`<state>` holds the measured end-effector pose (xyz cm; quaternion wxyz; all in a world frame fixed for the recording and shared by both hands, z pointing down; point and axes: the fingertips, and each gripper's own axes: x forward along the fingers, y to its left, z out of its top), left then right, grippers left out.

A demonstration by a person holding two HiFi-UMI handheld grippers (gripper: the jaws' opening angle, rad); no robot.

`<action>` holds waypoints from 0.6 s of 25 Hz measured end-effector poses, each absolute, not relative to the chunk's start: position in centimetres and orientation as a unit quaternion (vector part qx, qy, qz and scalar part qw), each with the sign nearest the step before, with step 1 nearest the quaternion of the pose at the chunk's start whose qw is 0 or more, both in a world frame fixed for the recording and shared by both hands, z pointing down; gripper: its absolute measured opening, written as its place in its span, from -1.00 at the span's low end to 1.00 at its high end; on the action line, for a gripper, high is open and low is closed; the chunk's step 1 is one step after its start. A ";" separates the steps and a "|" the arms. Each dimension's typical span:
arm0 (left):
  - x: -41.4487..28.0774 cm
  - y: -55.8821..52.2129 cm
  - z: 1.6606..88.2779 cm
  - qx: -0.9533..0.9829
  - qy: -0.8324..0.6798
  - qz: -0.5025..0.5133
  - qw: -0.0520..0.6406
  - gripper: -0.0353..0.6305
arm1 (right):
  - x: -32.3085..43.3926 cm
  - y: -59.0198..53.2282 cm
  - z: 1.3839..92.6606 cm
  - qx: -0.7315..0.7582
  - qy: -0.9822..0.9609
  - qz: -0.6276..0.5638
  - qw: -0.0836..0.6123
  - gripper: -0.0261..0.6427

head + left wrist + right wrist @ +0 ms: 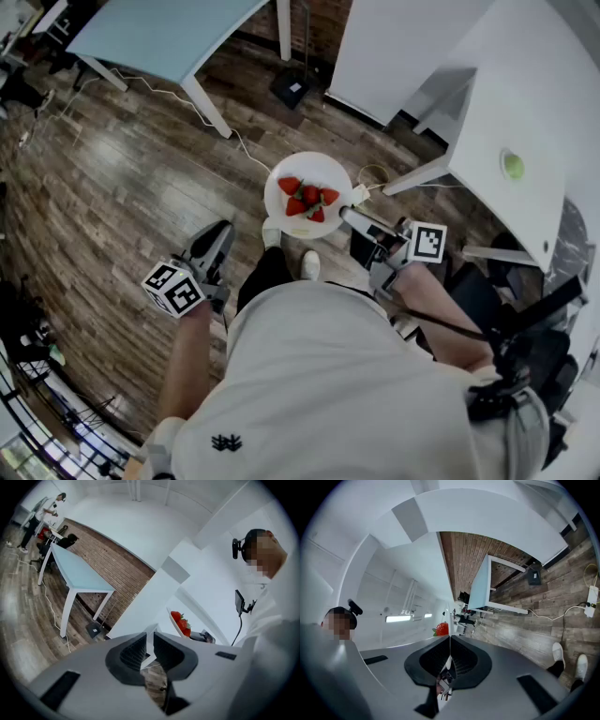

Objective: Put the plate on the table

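Plate, white, carrying strawberries: held in the air over the wooden floor, right rim pinched in the closed right gripper. Left gripper: jaws slightly apart, empty, left of the plate. White table: right of the plate, nearer the right gripper.

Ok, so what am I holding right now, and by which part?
The right gripper clamps the plate of strawberries by its rim, on the edge nearest that gripper. The left gripper holds nothing.
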<state>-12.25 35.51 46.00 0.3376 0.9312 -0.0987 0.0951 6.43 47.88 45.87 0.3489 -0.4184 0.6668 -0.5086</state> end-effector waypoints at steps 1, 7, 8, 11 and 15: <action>-12.0 35.8 45.8 0.934 -0.095 0.096 0.331 -0.75 | 6.5 48.1 45.8 -0.420 0.669 -0.506 0.347 -0.88; -12.2 37.0 45.1 0.933 -0.099 0.077 0.336 -0.74 | 6.3 48.3 45.6 -0.416 0.675 -0.507 0.339 -0.88; -12.4 37.1 45.3 0.933 -0.101 0.074 0.337 -0.74 | 6.2 48.3 45.6 -0.414 0.673 -0.510 0.340 -0.88; -12.7 37.5 45.5 0.932 -0.108 0.075 0.338 -0.75 | 6.5 48.2 46.0 -0.405 0.665 -0.519 0.352 -0.88; -12.7 37.0 45.3 0.931 -0.115 0.075 0.339 -0.75 | 6.7 47.2 47.2 -0.408 0.659 -0.530 0.344 -0.88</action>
